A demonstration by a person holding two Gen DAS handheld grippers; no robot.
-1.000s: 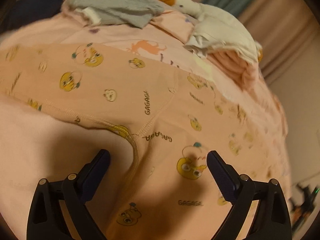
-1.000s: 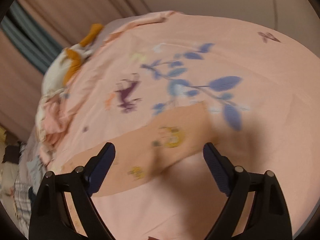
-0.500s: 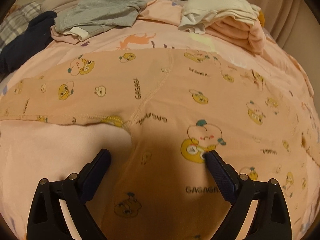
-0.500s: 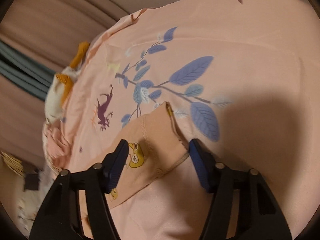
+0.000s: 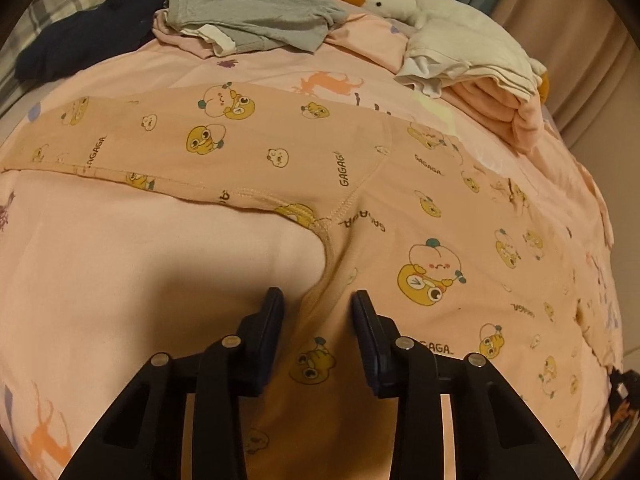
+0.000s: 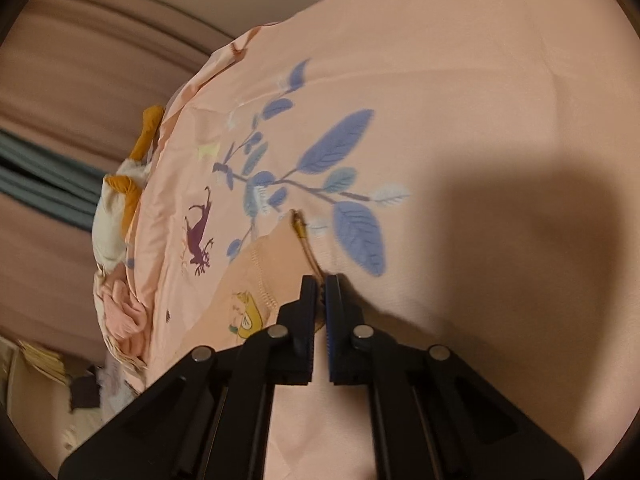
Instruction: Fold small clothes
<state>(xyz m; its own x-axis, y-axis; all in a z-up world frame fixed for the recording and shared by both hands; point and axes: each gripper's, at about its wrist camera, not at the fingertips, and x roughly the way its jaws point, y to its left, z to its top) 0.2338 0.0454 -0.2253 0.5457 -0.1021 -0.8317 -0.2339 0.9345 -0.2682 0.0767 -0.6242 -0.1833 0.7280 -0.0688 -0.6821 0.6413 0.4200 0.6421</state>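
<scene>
Peach cotton child's pyjama trousers printed with yellow cartoon figures and "GAGAGA" lettering (image 5: 304, 148) lie spread flat on the bed's pink sheet with blue-leaf and deer print (image 6: 460, 120). One leg runs off to the left in the left wrist view; the crotch seam sits near centre.

Left tongs (image 5: 318, 300): pointing down at the crotch area, jaws closing. A raised ridge of the trouser fabric stands between them; pads not visibly pressing on it.

Right tongs (image 6: 323, 286): clenched on the edge of the trousers near a corner; a dark-stitched hem runs up from the pads.

Far side of bed: crumpled grey garment (image 5: 256, 12), dark navy garment (image 5: 88, 32), white plush goose with orange beak (image 5: 420, 12) over folded pink cloth (image 5: 508, 116).
</scene>
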